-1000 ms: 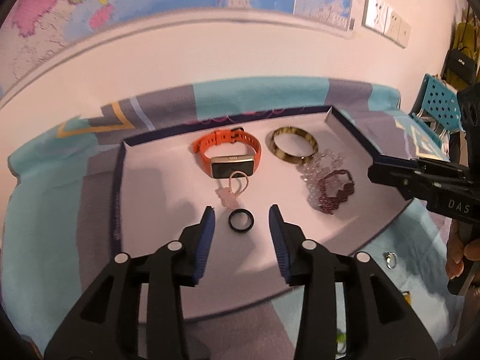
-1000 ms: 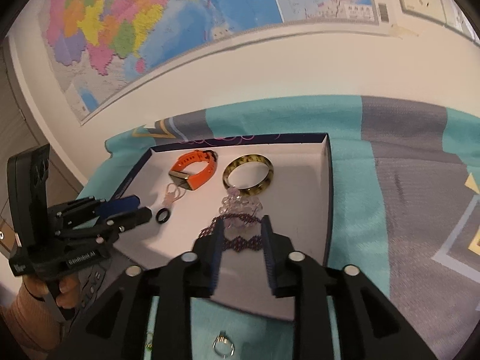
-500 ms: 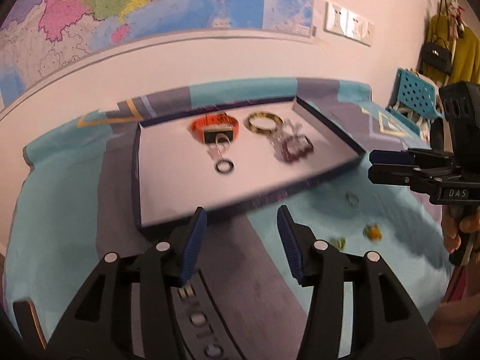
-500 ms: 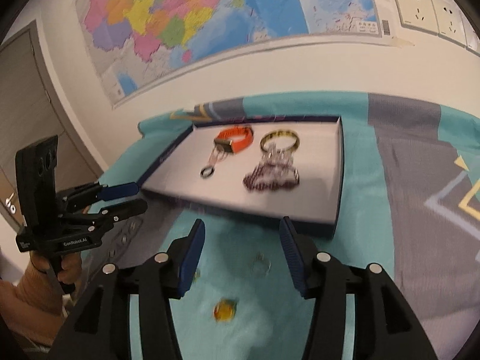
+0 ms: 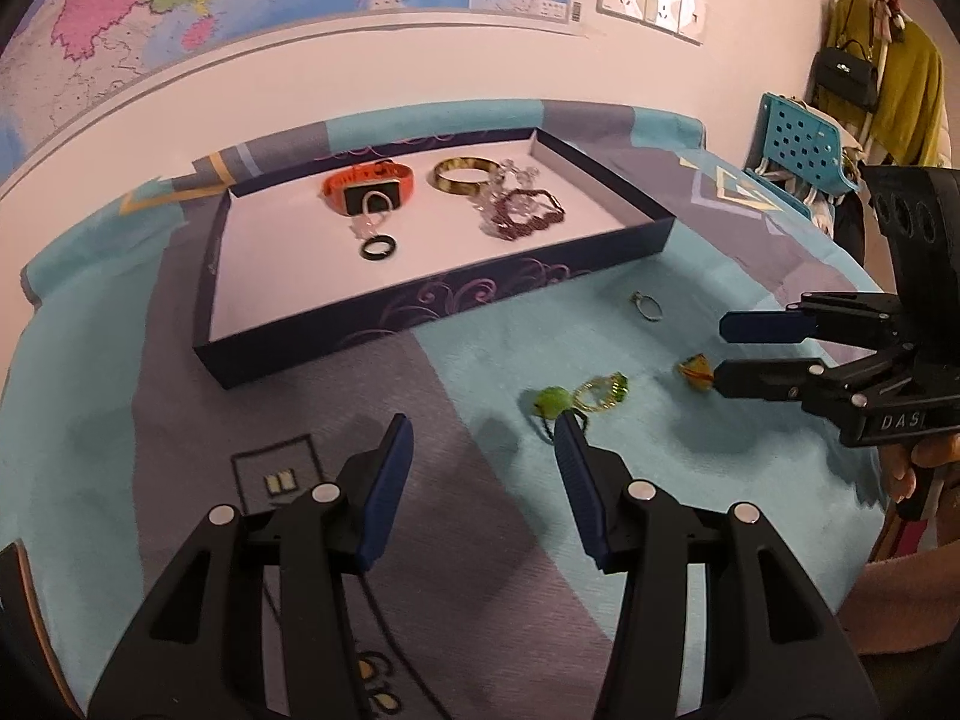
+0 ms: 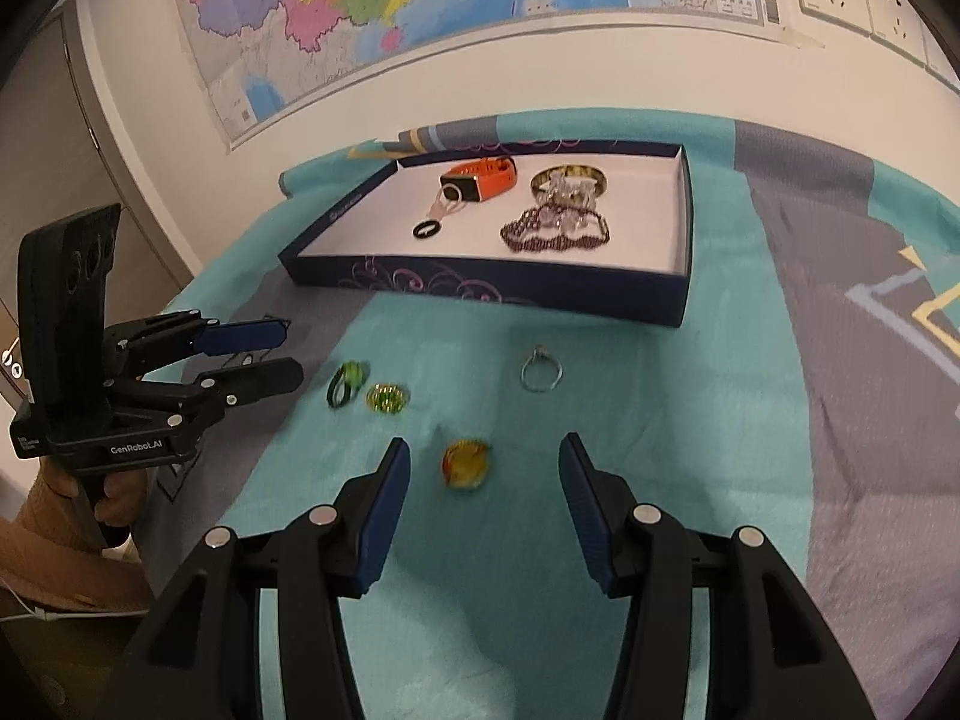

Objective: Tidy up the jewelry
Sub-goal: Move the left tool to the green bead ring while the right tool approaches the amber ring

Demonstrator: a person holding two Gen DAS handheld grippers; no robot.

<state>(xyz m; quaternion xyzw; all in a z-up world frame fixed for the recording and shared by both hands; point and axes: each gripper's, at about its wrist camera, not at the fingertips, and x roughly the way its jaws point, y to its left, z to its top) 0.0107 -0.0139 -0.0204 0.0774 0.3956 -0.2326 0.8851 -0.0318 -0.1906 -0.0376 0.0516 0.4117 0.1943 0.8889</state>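
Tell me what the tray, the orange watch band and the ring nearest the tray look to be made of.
Tray: likely cardboard, thin dark-blue printed walls, matte pale floor.
Watch band: probably rubber, smooth matte orange.
Ring: apparently silvery metal, thin and shiny.

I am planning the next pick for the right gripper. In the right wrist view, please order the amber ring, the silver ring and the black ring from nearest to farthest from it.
1. The amber ring, on the cloth between the open fingers of the right gripper.
2. The silver ring, farther ahead on the cloth, before the tray.
3. The black ring, inside the tray, on the left.
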